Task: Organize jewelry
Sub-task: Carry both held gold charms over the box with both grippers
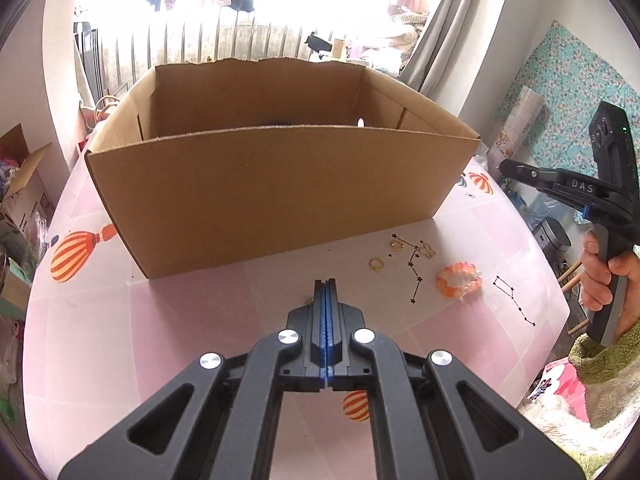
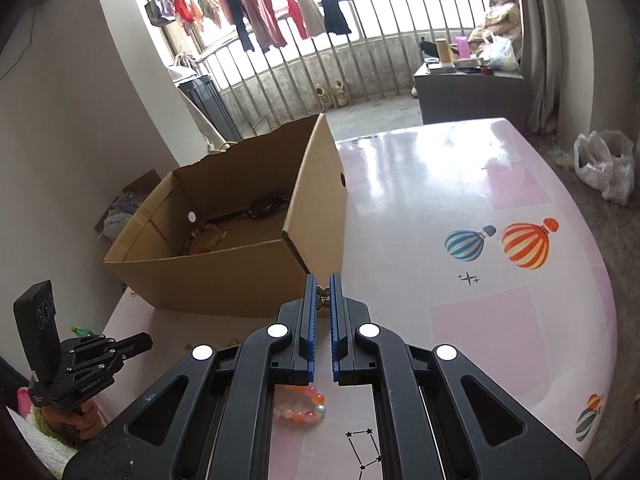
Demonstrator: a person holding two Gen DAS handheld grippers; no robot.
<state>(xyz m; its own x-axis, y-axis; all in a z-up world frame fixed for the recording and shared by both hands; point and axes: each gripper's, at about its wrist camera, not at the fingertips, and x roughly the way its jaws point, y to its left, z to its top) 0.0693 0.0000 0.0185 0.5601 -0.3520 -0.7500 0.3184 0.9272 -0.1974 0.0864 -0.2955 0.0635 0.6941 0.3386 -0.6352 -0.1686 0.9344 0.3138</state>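
My left gripper (image 1: pixel 326 286) hovers over the pink table (image 1: pixel 160 320), jaws pressed together; I can't tell whether anything sits between them. Beyond it stands the open cardboard box (image 1: pixel 280 196). Right of that, small gold rings (image 1: pixel 96 264) and an orange bead bracelet (image 1: pixel 459 280) lie on the table. My right gripper (image 2: pixel 323 294) pinches a small butterfly-shaped ornament (image 2: pixel 322 295) near the box corner.

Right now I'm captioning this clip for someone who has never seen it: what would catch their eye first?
The big open cardboard box at the middle of the pink balloon-print table. Next, the orange beaded bracelet and small gold rings lying on the table in front of the box, toward its right end. In the right wrist view, the right gripper pinches a small butterfly-shaped metal charm.
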